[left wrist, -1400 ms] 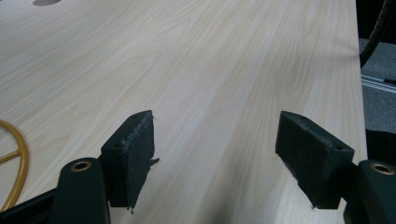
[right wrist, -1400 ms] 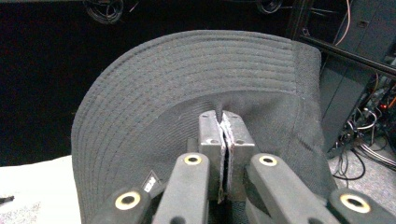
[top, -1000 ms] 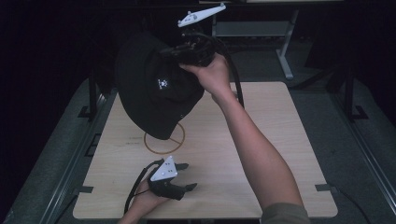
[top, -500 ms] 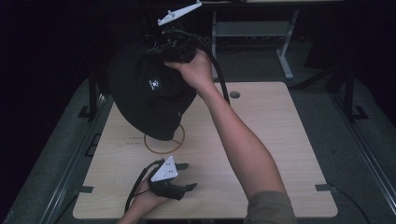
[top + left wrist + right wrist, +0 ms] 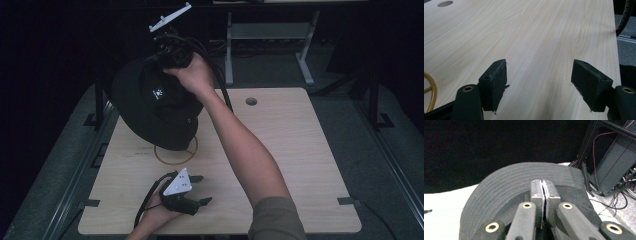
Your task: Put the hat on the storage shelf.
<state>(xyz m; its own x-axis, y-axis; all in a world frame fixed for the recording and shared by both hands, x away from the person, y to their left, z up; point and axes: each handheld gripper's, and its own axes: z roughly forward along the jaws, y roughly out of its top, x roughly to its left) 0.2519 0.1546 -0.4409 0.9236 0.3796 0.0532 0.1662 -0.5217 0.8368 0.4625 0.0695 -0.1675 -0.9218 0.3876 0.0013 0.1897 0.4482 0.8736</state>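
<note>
Right gripper [image 5: 167, 60] jaws pinching black bucket hat [image 5: 157, 110] fabric, hat hanging upper left of frame above yellow ring [image 5: 176, 150] on table [image 5: 300, 150]. Left gripper [image 5: 197, 190] jaws spread, empty, lower centre. Best keep pinch firm, lower slowly, centre brim over ring.

The high view looked forward and down from above the near edge, taking in the whole tabletop [image 5: 300, 150]. The left gripper view sat low and close over the same tabletop [image 5: 536, 37], facing its round hole [image 5: 445, 3] at 11 o'clock. The right gripper view looked closely along a black hat [image 5: 519, 180].
</note>
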